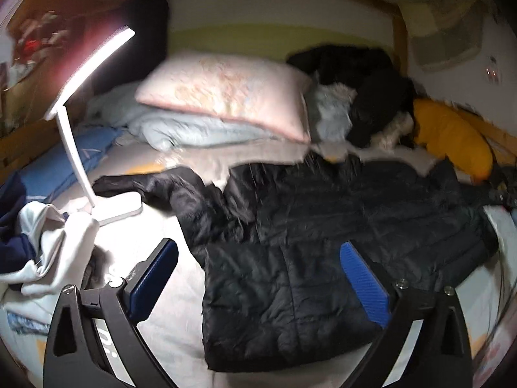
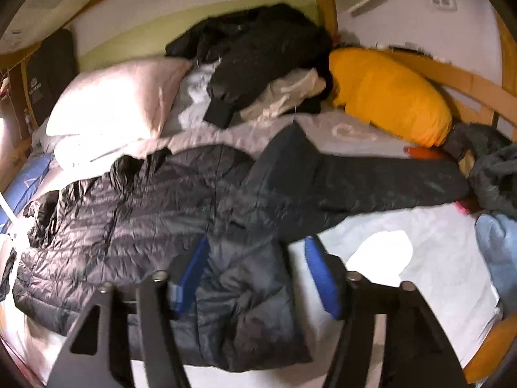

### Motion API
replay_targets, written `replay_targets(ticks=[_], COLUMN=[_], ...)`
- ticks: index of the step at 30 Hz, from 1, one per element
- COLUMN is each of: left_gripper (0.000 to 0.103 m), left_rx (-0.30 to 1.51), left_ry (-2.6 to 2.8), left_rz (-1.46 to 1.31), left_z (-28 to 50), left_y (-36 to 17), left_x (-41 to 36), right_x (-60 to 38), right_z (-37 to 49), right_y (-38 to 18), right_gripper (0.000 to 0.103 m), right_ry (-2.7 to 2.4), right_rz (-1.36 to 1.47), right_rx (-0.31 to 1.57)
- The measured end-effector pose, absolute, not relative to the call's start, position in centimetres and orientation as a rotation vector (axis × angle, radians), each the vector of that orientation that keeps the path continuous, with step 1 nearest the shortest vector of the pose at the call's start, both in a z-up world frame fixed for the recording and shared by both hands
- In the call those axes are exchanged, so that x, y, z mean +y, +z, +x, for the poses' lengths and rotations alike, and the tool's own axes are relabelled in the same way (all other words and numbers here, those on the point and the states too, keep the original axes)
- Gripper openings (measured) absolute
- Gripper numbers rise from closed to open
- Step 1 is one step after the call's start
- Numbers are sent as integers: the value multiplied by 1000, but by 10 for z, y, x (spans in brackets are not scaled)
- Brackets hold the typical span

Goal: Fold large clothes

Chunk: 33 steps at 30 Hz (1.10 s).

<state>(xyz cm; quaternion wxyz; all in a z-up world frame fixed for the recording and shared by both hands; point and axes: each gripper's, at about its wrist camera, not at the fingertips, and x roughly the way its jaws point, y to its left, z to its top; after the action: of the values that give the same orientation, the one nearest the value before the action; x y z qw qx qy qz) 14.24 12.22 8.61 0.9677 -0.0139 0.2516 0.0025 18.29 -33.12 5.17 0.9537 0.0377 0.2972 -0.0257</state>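
Over the black puffer jacket [image 1: 323, 258], left gripper [image 1: 258, 278] and right gripper [image 2: 255, 278] both hang with jaws apart, nothing between them. One jacket lies spread flat on the bed [image 2: 404, 258], sleeves out: a laying-out step looks finished; next likely regrasp a sleeve and fold inward. Beyond jacket: one lamp [image 1: 80, 103], one pink pillow [image 1: 226, 93], one yellow cushion [image 2: 387, 97].

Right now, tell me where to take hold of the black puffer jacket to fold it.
Grip the black puffer jacket by its right sleeve, near the cuff. The sleeve lies flat, stretched sideways over bare sheet, so the right tool can probably come from the near side, pinch the edge and carry it across.
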Motion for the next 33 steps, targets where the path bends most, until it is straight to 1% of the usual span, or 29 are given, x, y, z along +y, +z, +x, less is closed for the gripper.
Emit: replay_targets(ticks=[1, 5, 7, 10, 13, 16, 17, 20, 23, 27, 33], left_gripper=[100, 100, 100, 100, 100, 101, 103, 103, 103, 103, 103], left_rx=[483, 419, 435, 435, 442, 421, 415, 410, 404, 429, 503], left_ry=[9, 11, -23, -41, -31, -40, -43, -54, -50, 18, 40], left_rz=[-58, -145, -137, -91, -9, -17, -32, -81, -85, -42, -13], left_z=[139, 138, 144, 155, 173, 189, 194, 205, 209, 223, 249], left_y=[89, 107, 117, 128, 142, 158, 162, 165, 154, 122, 87], left_x=[122, 125, 124, 115, 103, 99, 100, 108, 117, 129, 141], right_x=[-333, -344, -350, -359, -369, -383, -385, -389, -399, -424, -459], right_z=[182, 179, 177, 178, 188, 197, 200, 211, 225, 260, 294], right_y=[56, 68, 74, 85, 96, 118, 124, 132, 113, 63, 20], right_gripper=[67, 73, 73, 79, 79, 79, 79, 79, 79, 79, 79], right_ry=[-35, 17, 28, 30, -6, 33, 42, 7, 13, -108, -229], right_rz=[90, 177, 201, 220, 294, 419, 426, 396, 406, 432, 466], right_rx=[588, 541, 516, 485, 544, 569, 569, 542, 555, 692, 813])
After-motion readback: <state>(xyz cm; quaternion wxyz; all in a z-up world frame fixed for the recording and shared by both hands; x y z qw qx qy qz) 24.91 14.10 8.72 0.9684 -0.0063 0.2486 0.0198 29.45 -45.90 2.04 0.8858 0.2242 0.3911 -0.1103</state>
